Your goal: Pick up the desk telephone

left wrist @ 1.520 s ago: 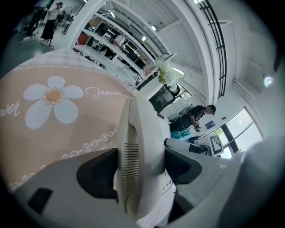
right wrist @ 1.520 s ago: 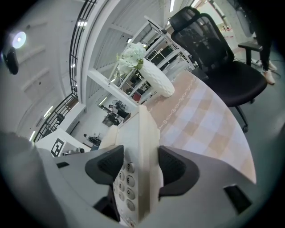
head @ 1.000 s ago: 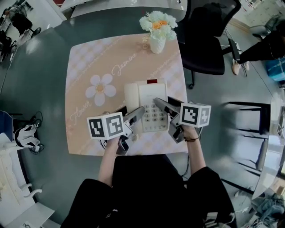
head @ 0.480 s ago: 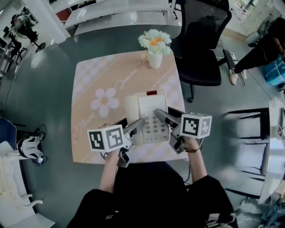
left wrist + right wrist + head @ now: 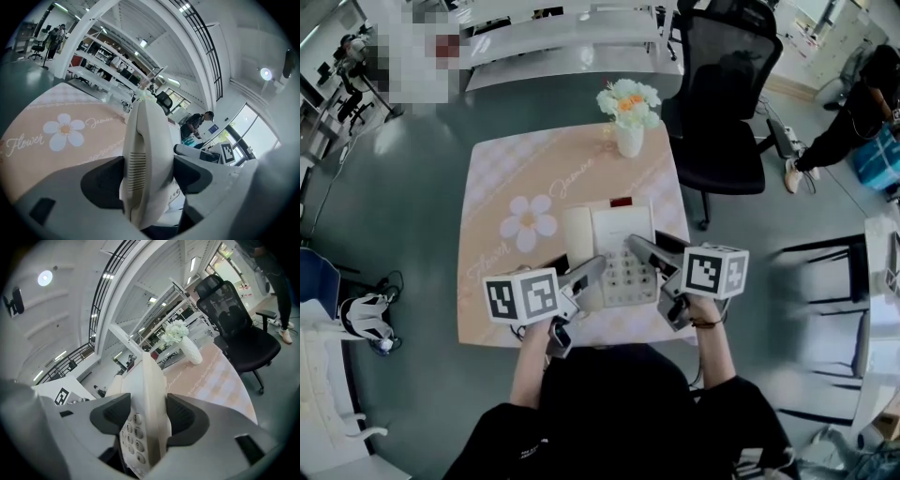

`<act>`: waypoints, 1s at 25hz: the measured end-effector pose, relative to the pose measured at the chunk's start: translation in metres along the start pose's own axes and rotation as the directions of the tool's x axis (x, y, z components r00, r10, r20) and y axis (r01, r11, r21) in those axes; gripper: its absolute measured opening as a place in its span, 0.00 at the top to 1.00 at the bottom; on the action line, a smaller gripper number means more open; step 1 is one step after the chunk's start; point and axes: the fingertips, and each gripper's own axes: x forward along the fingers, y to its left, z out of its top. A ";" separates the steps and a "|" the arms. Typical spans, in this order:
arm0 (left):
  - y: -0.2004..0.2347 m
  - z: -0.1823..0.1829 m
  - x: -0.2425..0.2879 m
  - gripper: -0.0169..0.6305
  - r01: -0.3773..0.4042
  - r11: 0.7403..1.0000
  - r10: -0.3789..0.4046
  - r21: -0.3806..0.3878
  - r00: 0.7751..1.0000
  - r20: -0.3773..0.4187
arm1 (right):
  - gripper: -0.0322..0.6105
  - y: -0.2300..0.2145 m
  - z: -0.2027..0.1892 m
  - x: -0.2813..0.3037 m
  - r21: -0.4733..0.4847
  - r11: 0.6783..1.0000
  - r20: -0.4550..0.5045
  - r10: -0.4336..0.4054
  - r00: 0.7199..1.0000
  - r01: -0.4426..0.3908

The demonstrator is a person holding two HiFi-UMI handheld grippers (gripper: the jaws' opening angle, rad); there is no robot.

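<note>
The cream desk telephone [image 5: 614,246], with its handset on the left and grey keypad on the right, hangs between both grippers above the near part of the pink table [image 5: 506,178]. My left gripper [image 5: 591,274] is shut on the handset side [image 5: 145,154], which fills the gap between its jaws. My right gripper [image 5: 639,249] is shut on the keypad edge [image 5: 149,413]. Both gripper views tilt upward, showing the ceiling, with the phone's front end raised. The phone's underside is hidden.
A white vase of flowers [image 5: 629,139] stands at the table's far edge. A black office chair [image 5: 727,112] sits beyond the table's right corner. A person [image 5: 853,112] is at the far right, and white desks [image 5: 562,37] lie beyond.
The table has shrunk in the head view and slid right, while the phone keeps its size between the grippers: it has risen with them. Both grips are unchanged.
</note>
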 end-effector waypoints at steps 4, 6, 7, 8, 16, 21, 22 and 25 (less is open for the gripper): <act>-0.007 0.003 -0.007 0.47 -0.001 1.000 0.001 0.020 1.000 0.009 | 0.59 0.008 0.004 -0.005 -0.008 1.000 0.014 0.012 1.000 -0.012; -0.011 0.005 -0.013 0.47 -0.003 0.999 0.002 0.034 1.000 0.014 | 0.59 0.015 0.005 -0.008 -0.012 1.000 0.025 0.018 1.000 -0.018; -0.013 0.005 -0.017 0.47 -0.004 0.999 0.003 0.041 1.000 0.016 | 0.59 0.018 0.004 -0.010 -0.013 1.000 0.030 0.021 0.999 -0.020; -0.015 0.005 -0.019 0.47 -0.005 0.999 0.005 0.049 1.000 0.017 | 0.59 0.021 0.004 -0.012 -0.013 1.000 0.034 0.024 0.999 -0.023; -0.026 0.006 -0.030 0.47 -0.003 0.996 0.000 0.089 1.000 0.031 | 0.59 0.032 0.005 -0.022 -0.027 0.999 0.056 0.033 0.998 -0.032; -0.024 0.003 -0.029 0.47 -0.020 0.996 0.017 0.089 0.999 0.029 | 0.59 0.033 0.008 -0.026 -0.034 0.999 0.067 0.034 0.997 -0.031; -0.024 0.003 -0.029 0.47 -0.019 0.996 0.017 0.088 0.999 0.030 | 0.59 0.033 0.008 -0.027 -0.035 0.999 0.068 0.033 0.997 -0.030; -0.029 0.002 -0.029 0.47 -0.008 0.997 0.005 0.079 0.999 0.032 | 0.59 0.033 0.006 -0.028 -0.036 0.999 0.067 0.031 0.997 -0.029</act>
